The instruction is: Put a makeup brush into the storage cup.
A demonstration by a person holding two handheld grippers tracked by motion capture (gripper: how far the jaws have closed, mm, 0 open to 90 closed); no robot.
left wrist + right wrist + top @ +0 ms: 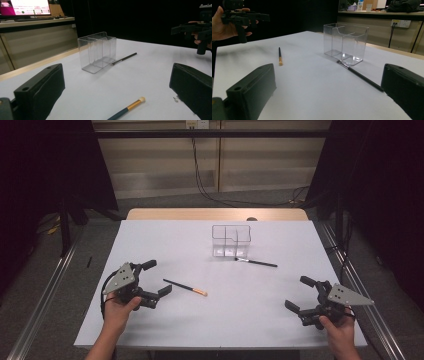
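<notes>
Both pairs of my jaws stand spread wide and released, with nothing between them. In the left gripper view the gold-banded brush [126, 110] lies low between my two black jaws, its pale tip pointing toward the right-hand one, flat on the white surface [150, 65]. From the high view my left gripper [154, 277] hovers just beside the dark end of that brush, near but not touching it. My right gripper [298, 294] is held low over the near right part of the surface, well apart from anything.

Farther out, the thin black brush [359, 74] lies flat with its bristle end just beside the clear divided box [345, 42], possibly touching its base; I cannot tell. The box stands upright and holds nothing, toward the far middle of the surface.

I judge the work to be lifting these brushes and standing them in the box. What worries me: both brushes are slim, round and flat on a smooth sheet, so if I close too high the jaws may pinch air, and if I come in off-centre the brush could roll or skid away. Pressing down hard could drag or wrinkle the sheet. The box looks light and its walls are hard to read, being clear; a brush tip or a jaw catching the rim could shove or tip it. Reaching for the black brush, I could nudge the box, since they lie so close.
</notes>
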